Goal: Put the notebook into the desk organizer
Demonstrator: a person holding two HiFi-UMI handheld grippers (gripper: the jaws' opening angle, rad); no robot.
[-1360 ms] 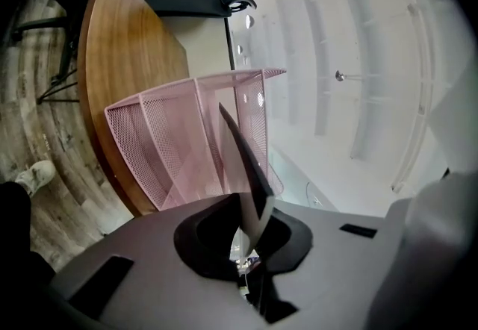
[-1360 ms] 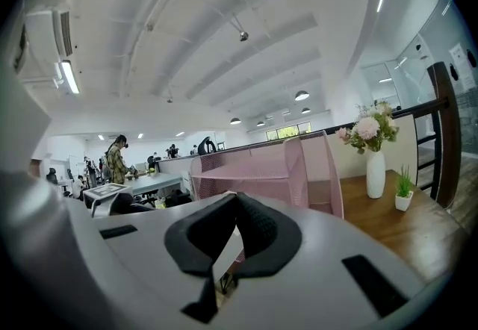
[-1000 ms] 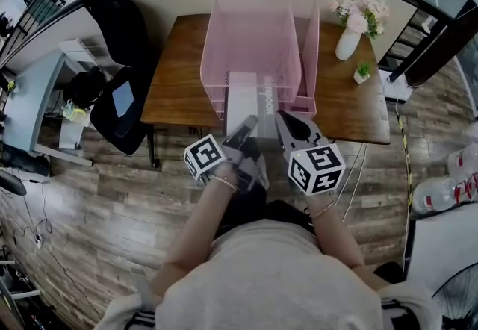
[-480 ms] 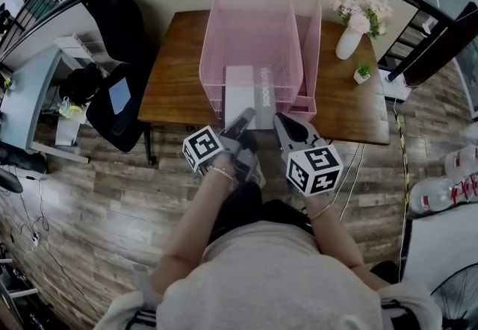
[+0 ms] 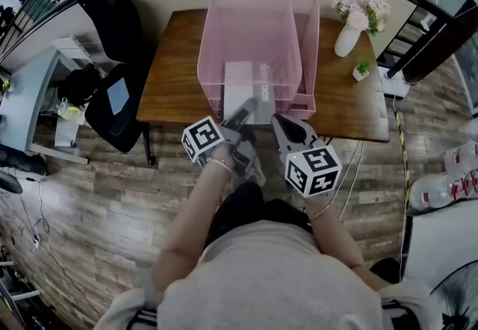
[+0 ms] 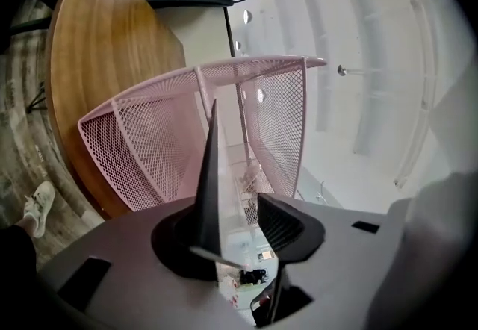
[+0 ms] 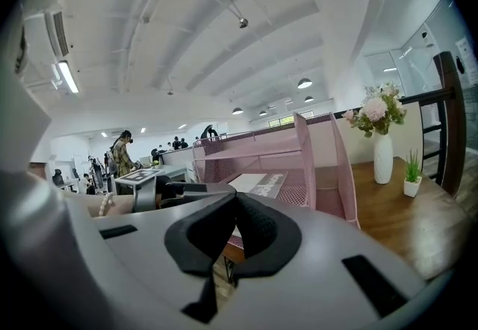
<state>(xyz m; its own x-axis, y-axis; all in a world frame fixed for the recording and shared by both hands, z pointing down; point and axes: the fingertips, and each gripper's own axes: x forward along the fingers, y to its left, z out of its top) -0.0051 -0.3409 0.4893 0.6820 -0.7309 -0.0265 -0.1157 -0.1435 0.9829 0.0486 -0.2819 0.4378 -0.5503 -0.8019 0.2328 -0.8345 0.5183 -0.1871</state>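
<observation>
Left fingers (image 5: pixel 245 109) just parted, notebook (image 5: pixel 239 82) edge at their tips, in organizer (image 5: pixel 224 30); right fingers (image 5: pixel 282 127) closed, empty.

One notebook (image 5: pixel 239 84), one pink organizer (image 5: pixel 215 37), one vase (image 5: pixel 347 42), one potted plant (image 5: pixel 361 70)

Through the organizer's (image 5: pixel 216 37) pink mesh I can't read the blurred print on the notebook's (image 5: pixel 240 82) grey strip. The picture's edge cuts off a fan (image 5: pixel 459 302) on my right. Distant people (image 7: pixel 123 151) are too small to make out.
</observation>
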